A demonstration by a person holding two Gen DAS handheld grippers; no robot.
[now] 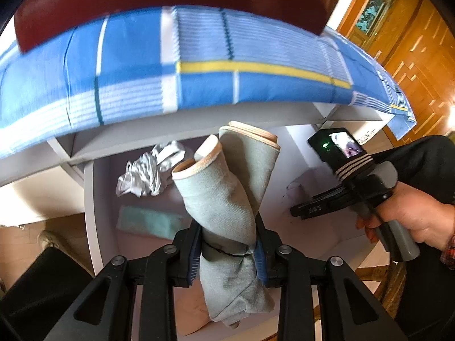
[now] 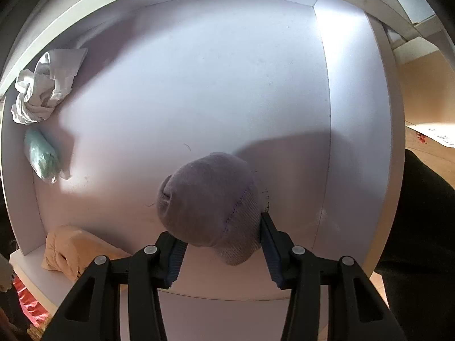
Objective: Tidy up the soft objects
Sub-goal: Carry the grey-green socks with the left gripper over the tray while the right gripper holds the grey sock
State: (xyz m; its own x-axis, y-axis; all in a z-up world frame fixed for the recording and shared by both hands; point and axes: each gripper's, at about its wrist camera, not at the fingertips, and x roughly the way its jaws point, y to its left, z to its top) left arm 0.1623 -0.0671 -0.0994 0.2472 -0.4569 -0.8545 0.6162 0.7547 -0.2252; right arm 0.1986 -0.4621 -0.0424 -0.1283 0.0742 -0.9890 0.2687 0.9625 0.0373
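Currently left gripper (image 1: 227,255) is clamped on a pair of grey-green socks (image 1: 227,199), held mid-length. Long axis runs roughly along the fingers, away from the camera, with the peach-trimmed cuffs pointing up and forward toward the white drawer (image 1: 96,199) and the toes hanging down below the fingers. The socks hang in the air above the drawer, not touching it.

Right gripper (image 2: 221,244) is closed on a balled grey-purple sock (image 2: 210,207), its rounded end pointing forward and the ribbed part back between the fingers, low over the drawer floor; contact with the floor is unclear.

Right hand (image 1: 412,221) wraps the grey handle at the right edge of the left wrist view, gripper angled left into the drawer.

Inside the drawer: crumpled white cloth (image 2: 45,85) at back left, folded mint cloth (image 2: 42,156) just in front of it, beige bundle (image 2: 68,250) near the front left. Blue checked pillow (image 1: 199,65) lies above the drawer.
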